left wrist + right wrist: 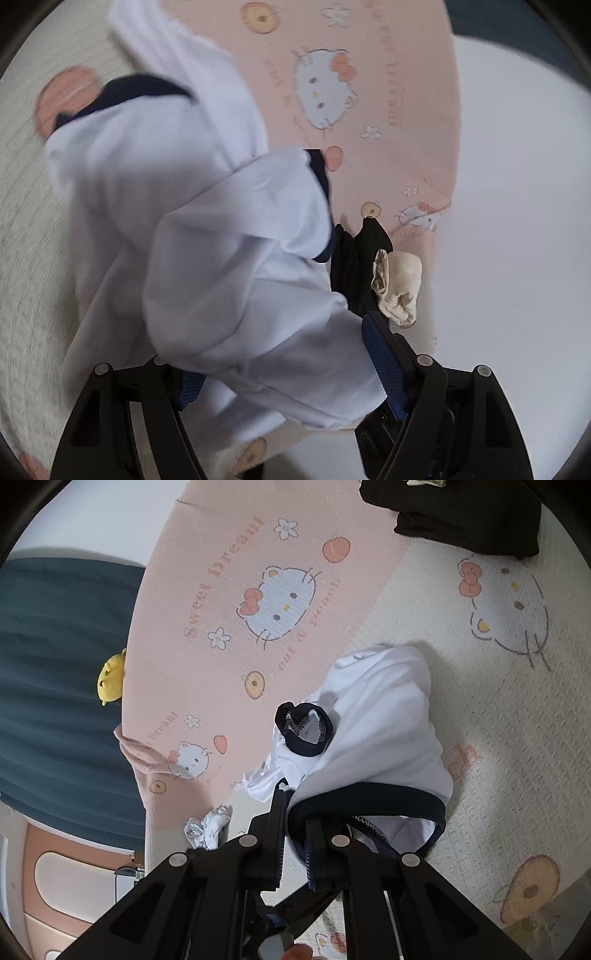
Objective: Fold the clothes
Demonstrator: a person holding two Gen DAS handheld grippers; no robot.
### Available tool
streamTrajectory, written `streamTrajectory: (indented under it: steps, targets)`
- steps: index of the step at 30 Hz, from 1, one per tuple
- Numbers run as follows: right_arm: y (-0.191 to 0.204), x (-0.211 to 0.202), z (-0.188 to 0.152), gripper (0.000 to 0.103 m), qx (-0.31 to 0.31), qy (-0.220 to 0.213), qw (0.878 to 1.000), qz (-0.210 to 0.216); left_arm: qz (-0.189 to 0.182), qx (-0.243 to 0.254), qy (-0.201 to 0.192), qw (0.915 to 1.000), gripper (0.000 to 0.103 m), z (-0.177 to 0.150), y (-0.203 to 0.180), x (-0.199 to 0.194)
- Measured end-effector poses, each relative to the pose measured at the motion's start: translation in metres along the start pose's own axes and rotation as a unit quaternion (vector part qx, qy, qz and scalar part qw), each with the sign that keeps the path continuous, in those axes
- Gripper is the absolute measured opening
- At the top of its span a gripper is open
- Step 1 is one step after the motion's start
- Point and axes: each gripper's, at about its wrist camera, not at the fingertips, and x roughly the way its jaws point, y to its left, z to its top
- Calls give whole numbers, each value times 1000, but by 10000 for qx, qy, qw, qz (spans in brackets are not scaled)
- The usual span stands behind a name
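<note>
The left gripper (pixel 284 373) stands wide apart at the bottom of the left wrist view, with a bunched fold of the white shirt (pixel 207 236) lying between its blue-padded fingers (pixel 382 363); whether the pads actually pinch the cloth cannot be told. The right gripper (pixel 293 843) is clamped on the shirt's navy-trimmed neckline (pixel 369 797), near the lower middle of the right wrist view, and the white shirt (pixel 384 720) hangs and crumples away from it toward the centre, one navy-edged sleeve cuff (pixel 304 733) curling open. Beneath lies a pink-and-cream cartoon-cat bedsheet (pixel 229 602) (printed with peaches and flowers). At the top right of that view sit folded dark clothes (pixel 469 513); at the lower left a small crumpled white garment (pixel 208 827), and at the left edge a yellow plush toy (pixel 110 679). In the left wrist view, right of centre, a black garment (pixel 354 266) touches a rolled cream cloth (pixel 399 288).
</note>
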Motion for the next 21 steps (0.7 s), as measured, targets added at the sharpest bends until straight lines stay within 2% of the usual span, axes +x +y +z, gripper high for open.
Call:
streamTrajectory:
  steps: [1,2,5,8,9,10,11,13,15,17,19,21]
  targets:
    - [0,0,0,8,-15,-1,10000,-25,134,164,-73,9997,58,1,-4,0]
    - [0,0,1,8,-30,-8,10000,-67,238,256,-109,9993,39,1,-5,-1]
    - [-1,-1,1,11,-59,5,9994,-337,579,582,-244,9963,14,3,-7,-3]
    - [-1,-5,-2,13,-215,76,9965,-800,909,1008,-333,9902,12,4,-11,-6]
    - [-1,-9,-4,22,-272,77,9954,-916,953,1067,-357,9891,12,4,-12,-5]
    - [0,-13,-6,36,-366,44,9939,-1035,997,1127,-381,9879,11,5,-13,-4]
    - [1,-17,-8,43,-481,-11,9921,-1156,1042,1186,-405,9866,11,5,-14,-4]
    - [9,-23,-12,68,-939,-139,9838,-1520,1055,1230,-419,9859,11,7,-16,-3]
    - [17,-22,-18,73,-1529,-207,9684,-1960,998,1204,-400,9869,11,9,-18,-2]
    - [25,-15,-26,73,-2247,-171,9454,-2356,941,1177,-382,9878,11,11,-19,-1]
    - [27,-7,-35,73,-2760,-2,9278,-2512,886,1157,-310,9888,11,13,-20,0]
    - [24,0,-42,73,-3063,199,9166,-2562,855,1160,-281,9892,11,13,-21,-1]
